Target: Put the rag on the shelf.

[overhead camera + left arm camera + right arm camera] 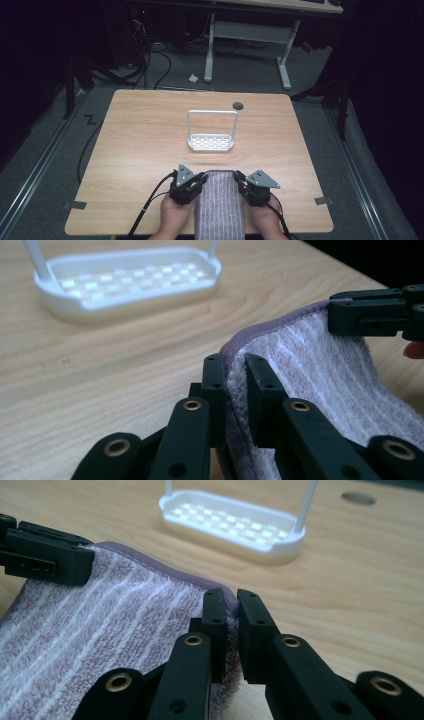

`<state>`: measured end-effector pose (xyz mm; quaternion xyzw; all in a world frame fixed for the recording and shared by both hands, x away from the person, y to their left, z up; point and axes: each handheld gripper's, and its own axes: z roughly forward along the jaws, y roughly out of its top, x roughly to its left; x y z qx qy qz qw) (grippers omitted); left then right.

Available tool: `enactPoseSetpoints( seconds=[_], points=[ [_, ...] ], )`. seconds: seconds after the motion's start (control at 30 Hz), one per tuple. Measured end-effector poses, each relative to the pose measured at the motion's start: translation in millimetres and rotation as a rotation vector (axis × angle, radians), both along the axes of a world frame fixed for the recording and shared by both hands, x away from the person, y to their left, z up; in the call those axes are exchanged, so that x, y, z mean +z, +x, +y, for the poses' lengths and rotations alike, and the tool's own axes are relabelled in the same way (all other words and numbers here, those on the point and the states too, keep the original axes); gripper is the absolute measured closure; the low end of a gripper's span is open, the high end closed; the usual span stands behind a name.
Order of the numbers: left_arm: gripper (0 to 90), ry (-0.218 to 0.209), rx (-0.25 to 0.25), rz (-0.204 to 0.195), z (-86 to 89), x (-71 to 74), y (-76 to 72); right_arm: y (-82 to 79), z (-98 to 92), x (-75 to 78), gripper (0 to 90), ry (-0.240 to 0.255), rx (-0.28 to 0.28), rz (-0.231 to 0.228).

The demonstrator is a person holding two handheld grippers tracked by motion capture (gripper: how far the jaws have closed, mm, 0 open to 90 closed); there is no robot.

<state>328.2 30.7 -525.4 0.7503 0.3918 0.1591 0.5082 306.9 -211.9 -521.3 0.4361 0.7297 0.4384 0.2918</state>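
Right now the striped lilac terry towel (220, 205) lies at the near edge of the pale wooden table (135, 150), hanging over that edge toward the person, with its far corners lifted a little. The left gripper (198, 181) has its jaws pinching the towel's left far corner, the hem squeezed between them in the left gripper view (234, 390); the right gripper (241, 180) pinches the right far corner the same way (231, 625). Well apart, farther up the table, stands a white plastic slotted tray with a tall hoop handle (210, 144), and beyond it a dark round cable hole (238, 105). Both grips look shallow, biting little more than the hemmed edge, so a quick or uneven pull could probably let one corner slip out and leave the cloth skewed. The hanging part may also drag the towel back off the table if a corner is let go. Carrying it forward too far risks knocking the light tray, since the handle stands tall in the towel's path
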Motion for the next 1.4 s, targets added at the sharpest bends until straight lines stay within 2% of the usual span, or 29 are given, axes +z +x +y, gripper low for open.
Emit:
enactPoseSetpoints(
  seconds=[0.17, 0.27, 0.33, 0.4, 0.47, 0.53, 0.63, 0.67, 0.77, 0.8, 0.83, 0.87, 0.9, 0.93, 0.97, 1.17, 1.27, 1.3, 1.33, 1.4],
  points=[
    [80.0, 0.007, 0.012, -0.098, -1.4, 10.5, -10.3, -5.0, -0.9, 6.4, 83.5, 0.011, 0.002, -0.044],
    [80.2, 0.002, 0.023, -0.158, -1.4, 17.7, -17.0, -10.7, -0.6, 14.1, 83.6, 0.021, 0.000, -0.103],
    [80.2, -0.004, 0.024, -0.167, -1.5, 19.3, -18.2, -11.2, -0.3, 15.4, 83.6, 0.024, 0.002, -0.119],
    [80.1, -0.008, 0.024, -0.196, -0.1, 26.8, -21.3, -12.4, 1.4, 19.4, 83.6, 0.028, 0.006, -0.144],
    [80.1, -0.018, 0.028, -0.206, 0.7, 31.1, -22.7, -13.3, 1.6, 21.6, 83.6, 0.030, 0.003, -0.156],
    [80.2, -0.043, 0.029, -0.220, 2.9, 38.6, -25.3, -16.1, 1.6, 28.7, 83.6, 0.032, 0.004, -0.192],
    [80.3, -0.045, 0.025, -0.249, 6.1, 48.4, -26.9, -17.5, 3.3, 38.6, 83.6, 0.049, 0.005, -0.219],
    [80.3, -0.051, 0.021, -0.254, 7.0, 51.1, -26.1, -18.6, 4.0, 46.8, 83.6, 0.041, 0.009, -0.249],
    [80.3, -0.076, 0.022, -0.254, 9.0, 60.3, -23.1, -18.5, 3.2, 54.4, 83.6, 0.062, 0.009, -0.264],
    [80.5, -0.077, 0.020, -0.260, 9.2, 63.4, -23.0, -18.4, 3.4, 58.2, 83.6, 0.062, 0.010, -0.272],
    [80.6, -0.077, 0.019, -0.287, 8.9, 74.2, -22.9, -19.3, 3.8, 65.1, 83.6, 0.063, 0.011, -0.291],
    [80.6, -0.077, 0.019, -0.287, 8.9, 74.2, -22.9, -19.3, 3.8, 65.1, 83.6, 0.063, 0.011, -0.291],
    [80.6, -0.088, 0.019, -0.296, 8.5, 79.0, -22.5, -19.7, 3.2, 74.2, 83.6, 0.075, 0.015, -0.310],
    [80.7, -0.096, 0.017, -0.312, 8.0, 87.9, -21.3, -19.6, 2.9, 78.4, 83.6, 0.079, 0.014, -0.319],
    [80.6, -0.096, 0.017, -0.312, 8.0, 87.9, -21.3, -19.4, 2.3, 82.7, 83.6, 0.085, 0.015, -0.329],
    [80.7, -0.130, 0.015, -0.348, 9.0, 110.7, -13.8, -17.4, -0.4, 103.6, 83.6, 0.112, 0.015, -0.370],
    [80.5, -0.156, 0.017, -0.361, 8.9, 120.6, -10.3, -15.4, -0.1, 120.8, 83.6, 0.124, 0.010, -0.413],
    [80.5, -0.159, 0.019, -0.370, 8.5, 124.0, -9.1, -15.4, -0.1, 120.8, 83.6, 0.124, 0.010, -0.413],
    [80.5, -0.160, 0.021, -0.379, 8.6, 128.4, -7.4, -13.5, 1.0, 129.4, 83.6, 0.130, 0.007, -0.436],
    [80.5, -0.167, 0.025, -0.393, 8.9, 134.6, -5.0, -12.7, 1.5, 132.1, 83.5, 0.131, 0.006, -0.441]
  ],
)
